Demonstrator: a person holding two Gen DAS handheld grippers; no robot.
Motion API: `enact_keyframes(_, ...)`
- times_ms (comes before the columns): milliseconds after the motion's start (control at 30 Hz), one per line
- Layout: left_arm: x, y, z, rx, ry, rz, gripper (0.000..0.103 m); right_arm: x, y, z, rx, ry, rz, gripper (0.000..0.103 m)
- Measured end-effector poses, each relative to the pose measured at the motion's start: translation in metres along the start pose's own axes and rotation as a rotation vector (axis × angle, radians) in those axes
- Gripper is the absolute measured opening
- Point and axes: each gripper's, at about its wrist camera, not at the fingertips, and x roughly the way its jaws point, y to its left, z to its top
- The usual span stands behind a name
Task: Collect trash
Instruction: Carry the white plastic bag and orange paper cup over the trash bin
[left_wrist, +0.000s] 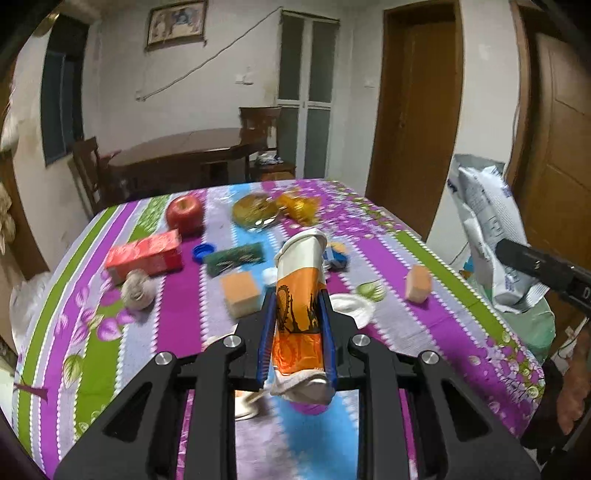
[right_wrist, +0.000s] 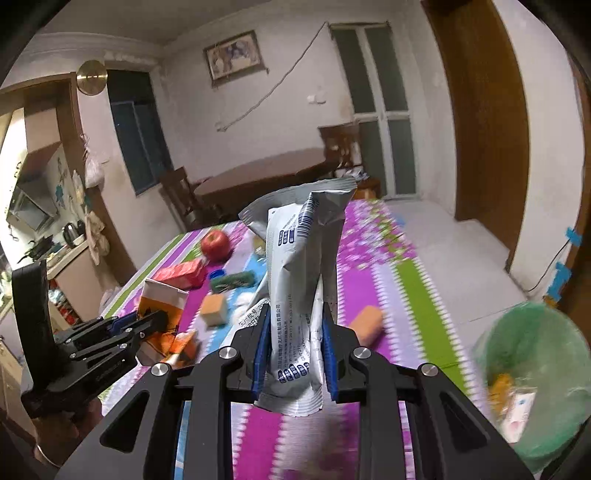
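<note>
Both grippers are loaded up over the table. The left gripper (left_wrist: 297, 328) is clamped on a squashed paper cup (left_wrist: 300, 295), orange print with a white rim, its blue pads pressing the cup's sides so it sticks out past the fingertips above the striped tablecloth (left_wrist: 417, 325). The right gripper (right_wrist: 295, 354) is pinching a crumpled grey-and-white foil pouch (right_wrist: 295, 280) that stands tall between its pads.

Low on the right of the right wrist view there's a bin with a green liner (right_wrist: 535, 350), some scraps already inside, sitting off the table's right edge.

Still on the cloth: a red apple (left_wrist: 184, 214) at the far left, a red carton (left_wrist: 146, 254) nearer, a blue bottle cap (left_wrist: 202, 252) just right of it, a green wrapper (left_wrist: 234, 257), a ball of twine (left_wrist: 138, 289), an orange sponge block (left_wrist: 242, 293) and another orange block (left_wrist: 418, 283) near the right edge. Gold wrappers (left_wrist: 275, 209) sit at the far side, a bit blurry.
</note>
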Motion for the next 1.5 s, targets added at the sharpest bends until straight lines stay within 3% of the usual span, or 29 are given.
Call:
enact_keyframes(367, 0.02, -0.101, 0.026, 0.154, 0.005, -0.095, 0.021, -0.092, -0.101, 0.009, 0.042, -0.089, -0.176, 0.027)
enact_keyframes(733, 0.055, -0.214, 0.041, 0.312, 0.013, -0.231, 0.021, -0.153, -0.216, -0.005, 0.124, -0.049, -0.38, 0.027)
enact_keyframes(1133, 0.102, -0.298, 0.041, 0.436, 0.092, -0.355, 0.021, -0.169, -0.307, -0.022, 0.229, 0.078, -0.562, 0.027)
enact_keyframes(1333, 0.116, -0.325, 0.036, 0.499, 0.138, -0.406, 0.021, -0.158, -0.314, -0.03, 0.292, 0.146, -0.589, 0.027)
enact_keyframes(1500, 0.131, -0.343, 0.034, 0.557, 0.222, -0.523, 0.021, -0.139, -0.319, -0.031, 0.328, 0.199, -0.597, 0.027)
